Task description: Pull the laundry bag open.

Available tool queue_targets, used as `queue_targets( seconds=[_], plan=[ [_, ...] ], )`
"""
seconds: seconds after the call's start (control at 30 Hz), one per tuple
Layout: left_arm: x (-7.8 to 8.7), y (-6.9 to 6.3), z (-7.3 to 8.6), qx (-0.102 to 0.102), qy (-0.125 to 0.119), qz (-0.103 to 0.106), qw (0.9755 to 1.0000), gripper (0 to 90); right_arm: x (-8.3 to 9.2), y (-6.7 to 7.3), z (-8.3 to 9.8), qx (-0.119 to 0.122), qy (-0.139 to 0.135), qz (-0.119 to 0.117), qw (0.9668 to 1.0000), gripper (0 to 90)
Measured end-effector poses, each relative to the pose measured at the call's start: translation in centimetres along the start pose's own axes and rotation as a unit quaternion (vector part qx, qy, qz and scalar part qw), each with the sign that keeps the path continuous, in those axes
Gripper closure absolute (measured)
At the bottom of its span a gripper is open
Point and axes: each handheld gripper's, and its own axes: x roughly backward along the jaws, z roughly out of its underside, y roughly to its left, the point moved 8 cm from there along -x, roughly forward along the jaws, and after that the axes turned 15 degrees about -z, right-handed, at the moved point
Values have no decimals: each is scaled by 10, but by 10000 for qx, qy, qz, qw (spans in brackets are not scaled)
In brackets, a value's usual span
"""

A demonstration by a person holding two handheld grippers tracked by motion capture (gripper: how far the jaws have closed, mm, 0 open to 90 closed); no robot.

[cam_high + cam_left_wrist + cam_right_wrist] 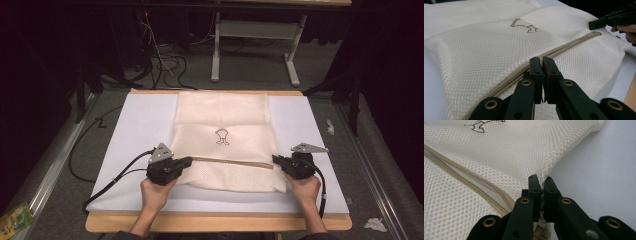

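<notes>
- Lying flat on a white sheet (pixel 140 125) that is covering the wooden table (pixel 215 222), a cream mesh bag (pixel 225 120) is sitting in the middle of the work area, with its far edge reaching the sheet's far edge.
- Running across the near part of the bag is a tan zipper (pixel 230 161) (it is showing as a raised beige line in both gripper views), going from one gripper to the other.
- A small dark outline emblem (pixel 222 136) is showing on the bag's upper panel, beyond the zipper.
- The left gripper (pixel 189 161) is resting at the bag's left edge, at the zipper's end; in the left gripper view its jaws are standing together over the zipper line (pixel 564 48), and whether any fabric or a pull is pinched between them I cannot tell.
- The right gripper (pixel 275 160) is sitting at the bag's right edge, at the zipper's other end; in the right gripper view its jaws are clamping a pinch of the mesh (pixel 543 173) at the bag's edge, with the mesh pulling up into a small ridge toward them.
- The person's left hand (pixel 155 192) and right hand (pixel 305 187) are holding the grippers from the near side of the table.
- Trailing from the left gripper, a black cable (pixel 115 177) is looping off the sheet's left side.
- Beyond the table, a grey stand (pixel 255 45) and loose cables (pixel 165 62) are lying on the floor.
</notes>
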Motion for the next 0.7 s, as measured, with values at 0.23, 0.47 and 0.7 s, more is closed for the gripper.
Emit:
queue_targets(
  seconds=[0.23,0.47,0.7],
  plan=[
    [4,6,0,1,-20,-86,10000,872,2,-1,-3,48,-18,20,10000,881],
    [7,13,2,80,-46,-150,9998,872,3,-1,-3,15,-18,48,10000,881],
    [9,17,3,83,-43,-173,9998,872,3,0,-4,33,-5,44,10000,881]
  ],
)
